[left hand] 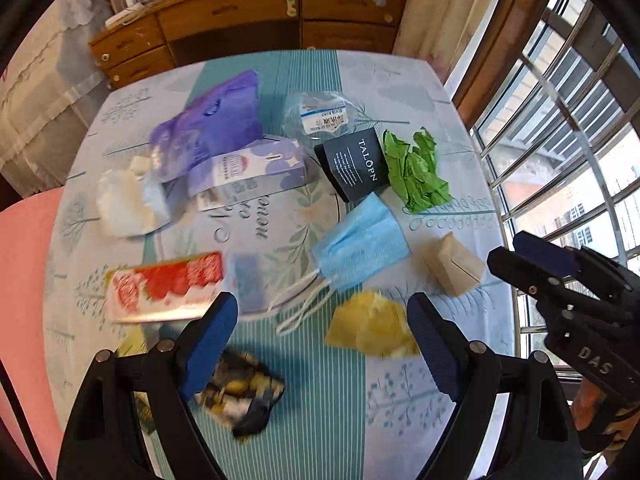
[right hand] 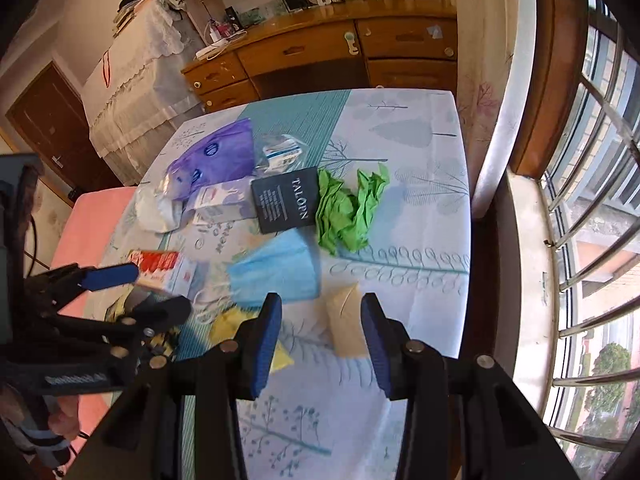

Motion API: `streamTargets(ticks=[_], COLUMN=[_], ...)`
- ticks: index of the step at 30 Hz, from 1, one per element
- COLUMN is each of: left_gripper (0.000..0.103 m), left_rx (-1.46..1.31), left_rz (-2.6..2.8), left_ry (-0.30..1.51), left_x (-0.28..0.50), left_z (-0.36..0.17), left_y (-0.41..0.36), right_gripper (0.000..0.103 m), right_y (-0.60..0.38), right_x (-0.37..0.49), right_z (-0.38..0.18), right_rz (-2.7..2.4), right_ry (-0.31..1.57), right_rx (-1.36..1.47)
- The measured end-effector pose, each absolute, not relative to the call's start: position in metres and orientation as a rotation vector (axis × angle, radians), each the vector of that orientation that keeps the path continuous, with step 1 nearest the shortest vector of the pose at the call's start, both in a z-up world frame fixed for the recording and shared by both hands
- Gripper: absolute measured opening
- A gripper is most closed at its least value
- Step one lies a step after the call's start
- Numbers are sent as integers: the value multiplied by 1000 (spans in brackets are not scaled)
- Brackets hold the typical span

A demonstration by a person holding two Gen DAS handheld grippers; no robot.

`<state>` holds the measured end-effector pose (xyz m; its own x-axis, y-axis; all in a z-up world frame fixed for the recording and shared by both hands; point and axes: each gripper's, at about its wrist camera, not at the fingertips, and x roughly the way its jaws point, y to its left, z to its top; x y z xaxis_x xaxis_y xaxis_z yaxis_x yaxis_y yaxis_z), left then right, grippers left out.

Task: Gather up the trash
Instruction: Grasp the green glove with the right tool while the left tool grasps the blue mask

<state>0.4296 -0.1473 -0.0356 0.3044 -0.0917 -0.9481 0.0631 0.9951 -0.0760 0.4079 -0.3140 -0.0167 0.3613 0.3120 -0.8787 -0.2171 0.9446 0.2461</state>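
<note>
The trash lies scattered over the table [left hand: 400, 80]: a blue face mask [left hand: 360, 248] near the middle, a black TALOPN box [left hand: 354, 164] beyond it touching crumpled green paper [left hand: 416, 168], a purple bag [left hand: 216, 120] over a lilac carton [left hand: 248, 168], a white wad [left hand: 120, 204] at the left, a red-and-white wrapper [left hand: 164, 284], a yellow crumple [left hand: 372, 326], a tan box [left hand: 452, 264] and a dark patterned wrapper [left hand: 244, 392] nearest you. Your left gripper [left hand: 322, 344] hangs above the near edge, jaws wide apart, holding nothing. Your right gripper [right hand: 320, 344] has its jaws apart too, the tan box [right hand: 348, 320] showing between the fingers, untouched. A wooden dresser [right hand: 320, 52] stands behind the table.
</note>
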Motion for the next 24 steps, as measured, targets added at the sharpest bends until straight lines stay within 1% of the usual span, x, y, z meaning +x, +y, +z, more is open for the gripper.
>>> streamTargets(ticks=[4,6,14,17,21,23,24], left_gripper=[84,79,78,78,78,77,74], left_rx=[-46,-63,-67,-68,-50,-23,-5], left_rz=[-88,-90,-116,-133,-154,-164,-164], left_ry=[1329,1358,1416,1434,1451,1449,1450], left_x=[462,473,498,503,509,510,510], left_z=[-68,-81,-111,-120,-130,-131,-132], left_y=[-152,-153,-164,-167,-178,-187,-190], right_gripper=[41,41,41,41,31,23,22], right_y=[-313,-310,-303,-299,-301,-305,-307], right_x=[443,461,510,515,511,509,508], right_z=[-35,-45,-85,-90,-91,-89,-88], right_rz=[351,348,317,350,393,409,415], right_ry=[1183,1197,1267,1253,1232,1230,1226], right_rx=[135,139,151,139,128,148,154])
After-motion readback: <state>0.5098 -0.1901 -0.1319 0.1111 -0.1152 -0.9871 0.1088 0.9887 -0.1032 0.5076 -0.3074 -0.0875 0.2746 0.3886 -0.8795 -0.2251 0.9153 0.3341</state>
